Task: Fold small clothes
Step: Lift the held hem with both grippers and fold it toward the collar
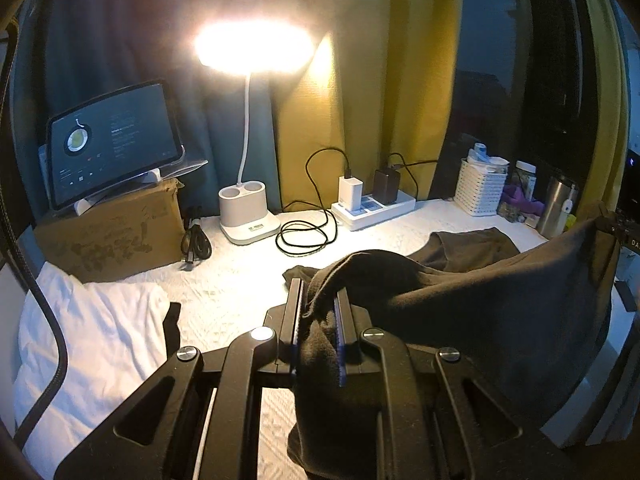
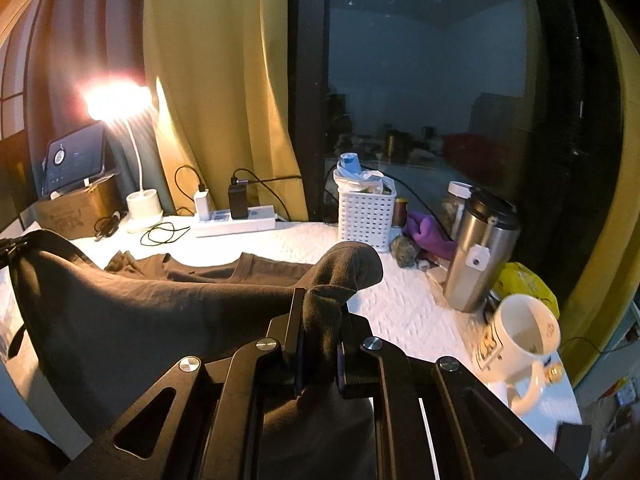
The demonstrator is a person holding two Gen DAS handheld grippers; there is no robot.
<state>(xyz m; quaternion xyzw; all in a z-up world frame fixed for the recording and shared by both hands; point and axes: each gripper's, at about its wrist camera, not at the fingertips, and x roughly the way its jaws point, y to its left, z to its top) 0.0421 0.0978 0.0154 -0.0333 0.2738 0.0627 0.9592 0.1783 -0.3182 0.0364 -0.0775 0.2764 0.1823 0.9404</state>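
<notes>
Surface: white quilted table cover [image 1: 240, 280], lit by a glowing white gooseneck desk lamp [image 1: 248, 216] at the back edge.

Left of the lamp: a dark tablet [image 1: 112, 144] propped on a brown cardboard box [image 1: 112, 232]; a crumpled white cloth [image 1: 92, 340] lies in front of the box.

Right of the lamp: a coiled black cable [image 1: 304, 236], a white power strip with two chargers [image 1: 372, 208], a white lattice plastic basket [image 2: 366, 216], a steel travel tumbler [image 2: 480, 252] and a white printed mug [image 2: 516, 340].

Behind the lamp: mustard-yellow curtains [image 1: 360, 100] and a dark window pane [image 2: 420, 80].

Dark grey-brown small garment [image 1: 480, 300]: far part lying on the cover right of the lamp, near edge lifted and stretched between both tongs.

Left gripper [image 1: 322, 300]: tilted downward, jaws clamped on one corner of the garment.

Right gripper [image 2: 320, 308]: tilted downward, jaws clamped on the other bunched corner.
</notes>
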